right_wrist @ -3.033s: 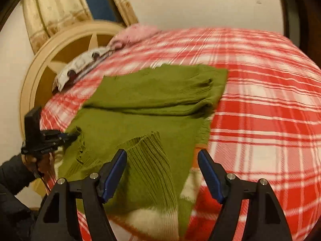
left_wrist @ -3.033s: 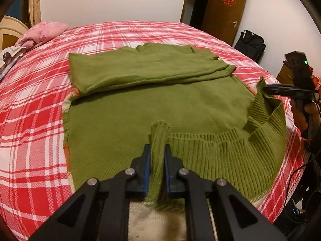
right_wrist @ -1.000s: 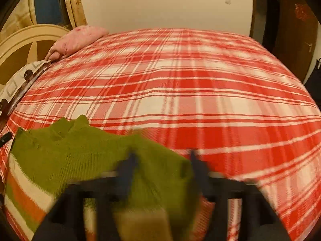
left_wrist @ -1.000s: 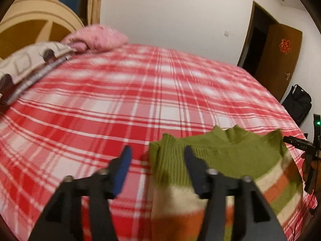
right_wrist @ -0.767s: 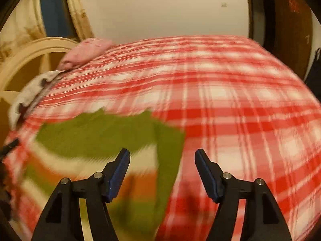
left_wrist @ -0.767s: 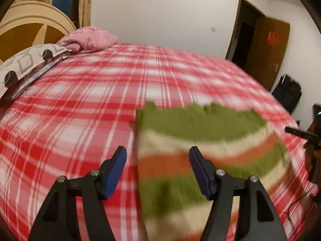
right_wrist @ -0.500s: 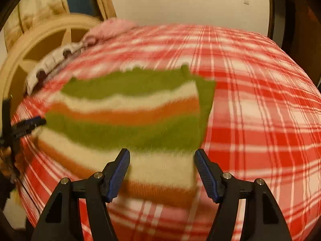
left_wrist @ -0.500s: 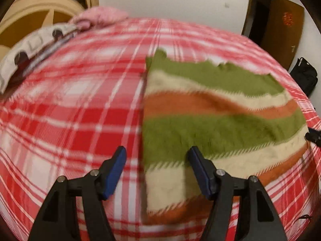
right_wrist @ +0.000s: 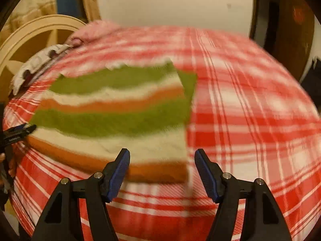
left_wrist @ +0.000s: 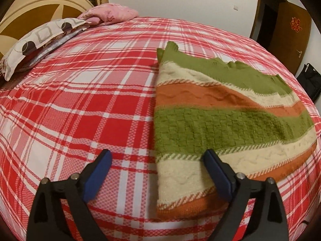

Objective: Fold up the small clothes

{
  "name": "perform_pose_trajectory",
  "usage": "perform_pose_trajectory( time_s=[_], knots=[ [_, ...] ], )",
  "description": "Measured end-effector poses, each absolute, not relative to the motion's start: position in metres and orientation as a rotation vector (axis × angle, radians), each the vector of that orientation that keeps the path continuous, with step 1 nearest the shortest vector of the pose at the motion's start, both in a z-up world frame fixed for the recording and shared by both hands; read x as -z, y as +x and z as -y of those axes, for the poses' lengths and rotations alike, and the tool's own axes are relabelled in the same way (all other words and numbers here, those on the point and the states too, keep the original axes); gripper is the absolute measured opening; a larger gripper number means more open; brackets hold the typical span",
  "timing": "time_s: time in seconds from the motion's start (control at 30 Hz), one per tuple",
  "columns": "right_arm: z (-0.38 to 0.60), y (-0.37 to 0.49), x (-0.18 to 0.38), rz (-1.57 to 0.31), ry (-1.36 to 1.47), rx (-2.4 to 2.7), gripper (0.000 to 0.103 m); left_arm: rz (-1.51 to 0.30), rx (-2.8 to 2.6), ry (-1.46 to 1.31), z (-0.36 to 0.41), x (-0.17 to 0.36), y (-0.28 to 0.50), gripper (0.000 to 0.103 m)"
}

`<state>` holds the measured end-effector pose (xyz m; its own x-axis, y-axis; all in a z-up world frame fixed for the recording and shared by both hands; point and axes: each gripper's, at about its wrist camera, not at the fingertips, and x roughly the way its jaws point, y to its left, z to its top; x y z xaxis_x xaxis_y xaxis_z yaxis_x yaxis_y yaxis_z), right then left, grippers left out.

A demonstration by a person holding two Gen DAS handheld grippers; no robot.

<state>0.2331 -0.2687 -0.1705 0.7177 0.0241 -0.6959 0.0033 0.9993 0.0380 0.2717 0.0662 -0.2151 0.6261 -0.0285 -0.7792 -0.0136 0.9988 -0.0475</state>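
Your left tongs (left_wrist: 155, 167) are spreading wider above the red-and-white plaid bedspread (left_wrist: 80, 104); the near left corner of the folded green, cream and orange striped knit sweater (left_wrist: 216, 120) lies flat between the blue pads, unpinched. Your right tongs (right_wrist: 162, 169) stand spread and empty over the sweater's near right corner.

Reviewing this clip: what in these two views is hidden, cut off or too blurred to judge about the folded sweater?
- Right wrist view: the sweater and bedspread are smeared by motion blur, so knit detail and edge neatness cannot be judged.
- Left wrist view: the sweater's near right corner is hidden behind the left tool, whose jaws are opening.
- Both views: sleeves and collar are folded underneath, unseen.
- Right wrist view: the sweater's near edge is partly behind the right tool.
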Motion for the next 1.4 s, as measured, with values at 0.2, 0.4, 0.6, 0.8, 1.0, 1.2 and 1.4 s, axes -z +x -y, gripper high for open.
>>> perform_pose_trajectory(
  time_s=[0.2,0.4,0.6,0.8,1.0,1.2,1.4],
  knots=[
    [0.22,0.273,0.176,-0.794,-0.013,-0.078,0.068,-0.891,0.002,-0.058,-0.068,0.217,0.272,0.102],
    [0.223,0.286,0.219,-0.901,-0.004,0.0,0.068,-0.895,0.008,-0.061,-0.068,0.218,0.273,0.103],
    [0.233,0.267,0.224,-0.858,-0.032,0.002,0.068,-0.893,0.015,-0.072,-0.069,0.218,0.271,0.103],
    [0.233,0.253,0.217,-0.856,-0.061,0.019,0.068,-0.867,0.016,-0.124,-0.092,0.209,0.25,0.103],
    [0.185,0.24,0.191,-0.765,-0.158,-0.065,0.068,-0.792,-0.091,-0.134,-0.136,0.198,0.23,0.103],
    [0.072,0.246,0.179,-0.678,-0.35,-0.251,0.067,-0.813,-0.12,-0.181,-0.169,0.205,0.23,0.103],
    [-0.022,0.241,0.196,-0.628,-0.534,-0.387,0.049,-0.812,-0.106,-0.241,-0.19,0.211,0.223,0.103]
  ],
)
